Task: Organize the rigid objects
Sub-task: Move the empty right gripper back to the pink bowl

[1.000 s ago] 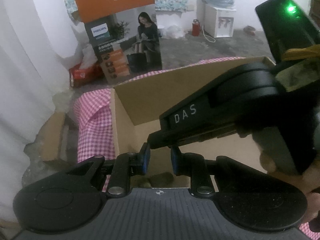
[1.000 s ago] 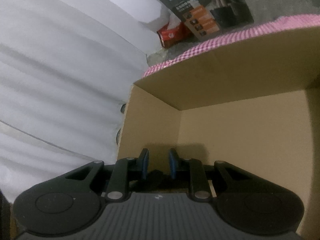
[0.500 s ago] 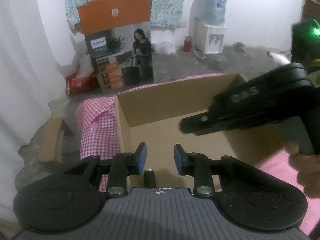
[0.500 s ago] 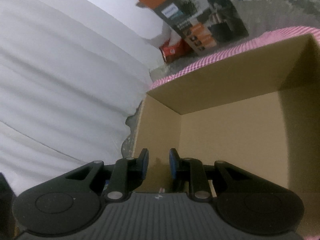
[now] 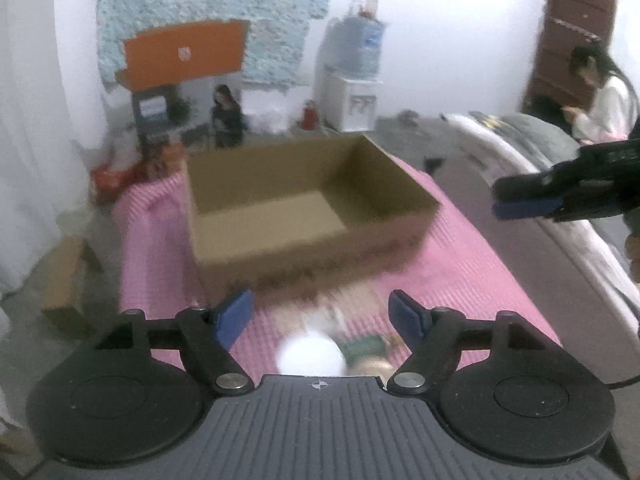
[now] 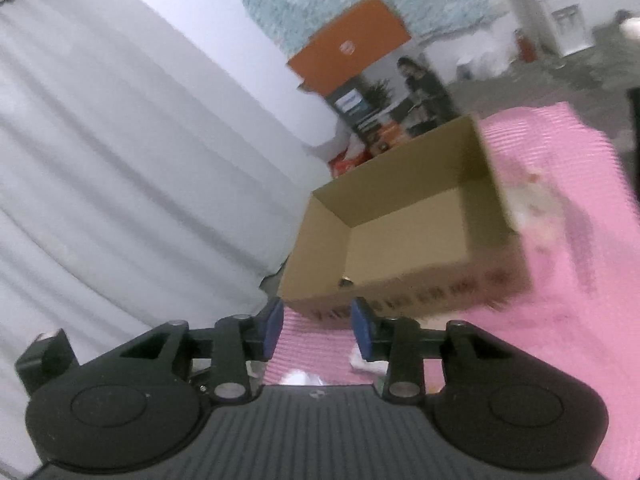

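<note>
An open cardboard box (image 5: 304,216) stands on a pink checked cloth (image 5: 460,272); it also shows in the right wrist view (image 6: 404,236), with a small dark object (image 6: 345,281) at its near inner corner. My left gripper (image 5: 322,314) is open and empty, pulled back in front of the box. Blurred items lie below it, one a white round object (image 5: 310,356). My right gripper (image 6: 317,326) is open and empty before the box's near wall; it shows from the side in the left wrist view (image 5: 524,200), off to the right of the box.
A white curtain (image 6: 140,160) hangs to the left. An orange and grey Philips carton (image 5: 184,80) and a water dispenser (image 5: 354,76) stand behind. A person (image 5: 600,92) sits at the far right by a bed. Small white items (image 6: 368,364) lie under the right gripper.
Both grippers have pulled back out of the box and opened wider. The right gripper has moved off to the right of the box. The whole box is now in view.
</note>
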Demonstrator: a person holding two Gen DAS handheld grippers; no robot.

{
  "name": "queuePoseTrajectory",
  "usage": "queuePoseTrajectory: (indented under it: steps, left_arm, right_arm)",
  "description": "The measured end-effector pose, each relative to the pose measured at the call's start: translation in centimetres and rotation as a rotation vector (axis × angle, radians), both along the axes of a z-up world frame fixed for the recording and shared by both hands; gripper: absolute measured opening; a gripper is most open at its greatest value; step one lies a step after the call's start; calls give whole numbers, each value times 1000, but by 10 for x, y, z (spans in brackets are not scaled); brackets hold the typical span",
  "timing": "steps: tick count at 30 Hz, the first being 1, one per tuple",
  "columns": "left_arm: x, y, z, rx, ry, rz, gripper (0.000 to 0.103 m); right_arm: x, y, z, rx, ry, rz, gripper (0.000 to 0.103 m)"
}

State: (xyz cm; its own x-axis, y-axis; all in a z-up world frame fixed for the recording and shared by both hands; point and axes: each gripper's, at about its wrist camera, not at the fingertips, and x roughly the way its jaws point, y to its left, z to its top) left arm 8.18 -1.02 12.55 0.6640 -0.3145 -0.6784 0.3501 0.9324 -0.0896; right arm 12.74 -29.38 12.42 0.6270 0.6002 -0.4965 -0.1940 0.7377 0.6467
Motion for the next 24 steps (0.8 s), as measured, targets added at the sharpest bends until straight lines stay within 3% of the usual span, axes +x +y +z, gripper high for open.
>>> queuePoseTrajectory:
  steps: [5,10,17,24]
  left_arm:
    - [-26,-15,-27,-16,59,-74,75]
    - [-40,-41,-60,6,126,-154,74]
    - [-48,-75,-97,56,171,-215,61]
    - [-44,-84,-110,70,186,-234,45]
  right_arm:
    - [-69,-26,-12,-16,-26,-68,41]
    - [-107,-29,-45,-38,22,-72,42]
    - [-96,1,-104,-54,126,34,38]
    - [-87,10,-127,-92,148,65,36]
